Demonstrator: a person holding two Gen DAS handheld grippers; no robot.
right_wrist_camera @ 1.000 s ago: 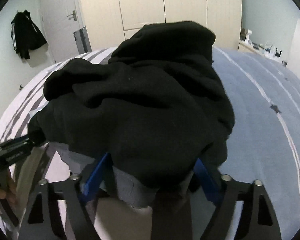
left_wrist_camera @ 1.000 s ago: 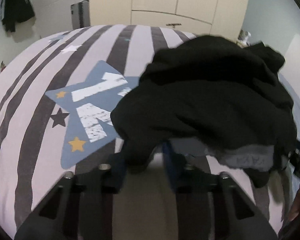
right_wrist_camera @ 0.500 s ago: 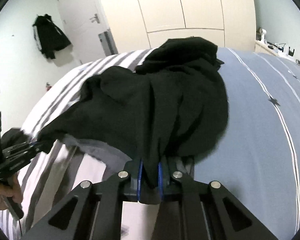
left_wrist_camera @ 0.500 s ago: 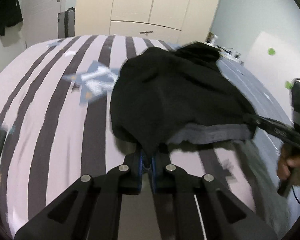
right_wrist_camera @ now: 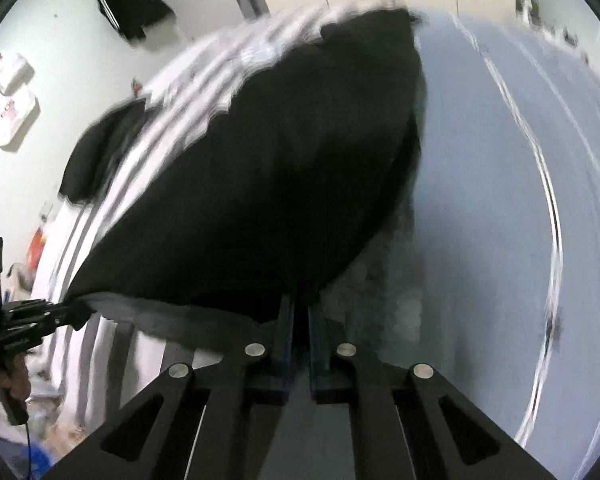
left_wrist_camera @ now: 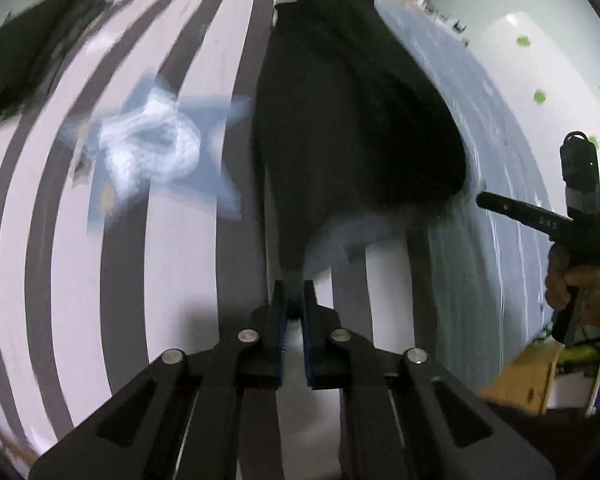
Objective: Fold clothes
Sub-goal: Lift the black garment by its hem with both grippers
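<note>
Left wrist view: my left gripper [left_wrist_camera: 294, 300] and right gripper [right_wrist_camera: 298, 322] are each pinching closed on the black garment [left_wrist_camera: 352, 120], stretching its hem above the striped bed [left_wrist_camera: 60, 260].

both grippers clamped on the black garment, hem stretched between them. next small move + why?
Probably lower both together and lay it flat on the striped bedspread. The left hand-held gripper and right hand-held gripper each pinch a corner of the black garment, its edge taut between them, the body hanging bunched and blurred, so it needs spreading before any fold.
</note>
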